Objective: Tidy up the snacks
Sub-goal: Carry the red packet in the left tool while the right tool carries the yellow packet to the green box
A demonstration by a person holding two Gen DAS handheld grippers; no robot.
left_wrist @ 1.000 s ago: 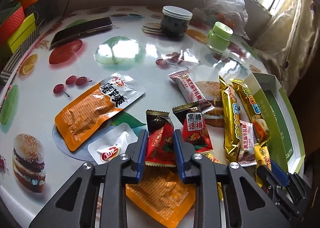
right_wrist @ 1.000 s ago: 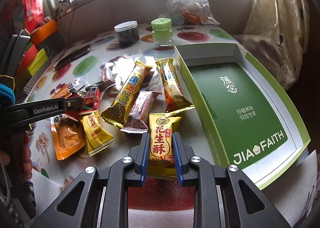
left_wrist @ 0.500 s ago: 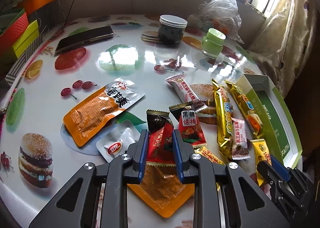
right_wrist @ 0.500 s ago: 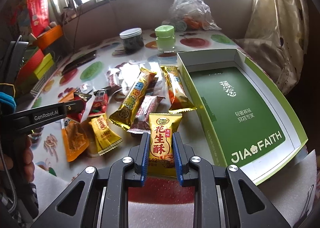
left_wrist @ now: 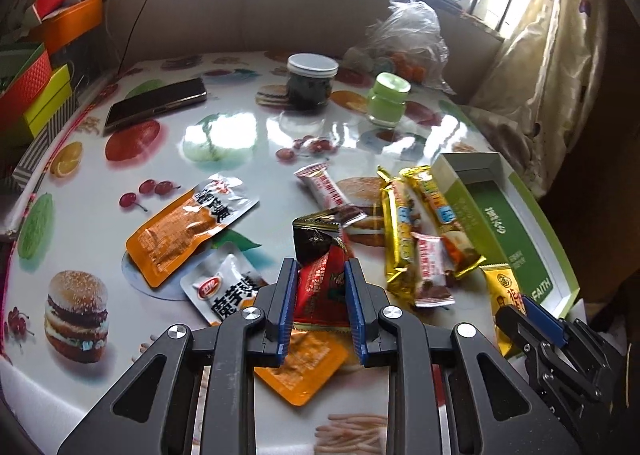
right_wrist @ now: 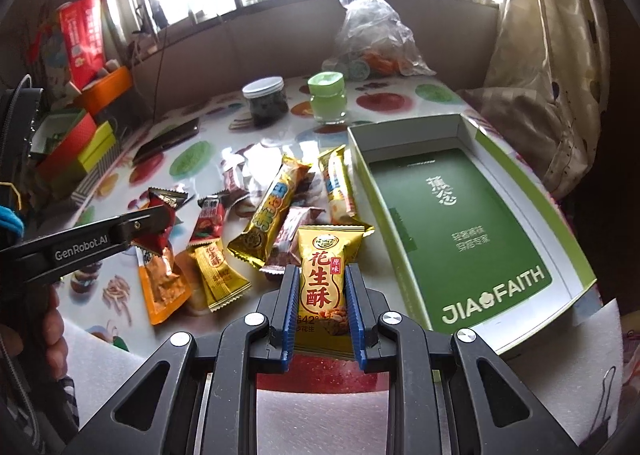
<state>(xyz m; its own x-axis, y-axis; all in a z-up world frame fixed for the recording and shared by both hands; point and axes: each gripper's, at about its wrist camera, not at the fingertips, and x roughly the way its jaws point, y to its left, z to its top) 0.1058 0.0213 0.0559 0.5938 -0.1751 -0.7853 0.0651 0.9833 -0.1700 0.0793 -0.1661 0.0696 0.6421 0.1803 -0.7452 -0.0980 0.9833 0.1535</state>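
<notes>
**Both grippers pinching snacks beside the green box**

The left gripper (left_wrist: 322, 295) pinches a red and dark brown packet (left_wrist: 320, 267); its lower edge is hidden behind the blue pads. Under it, an orange pouch (left_wrist: 300, 371) shows only in part. The right gripper (right_wrist: 322, 305) is pressed onto a yellow peanut-candy packet (right_wrist: 324, 275), whose bottom is cut off behind the jaws. Small print on most wrappers is too blurred to read.

The open green box (right_wrist: 460, 223) lies just right of the snack pile, its floor bare, its near corner close to the table (left_wrist: 240, 151) rim. Two gold bars (left_wrist: 400, 231) lie beside the box wall. The far tabletop around the dark jar (left_wrist: 312, 81) and green jar (left_wrist: 388, 99) is open.
</notes>
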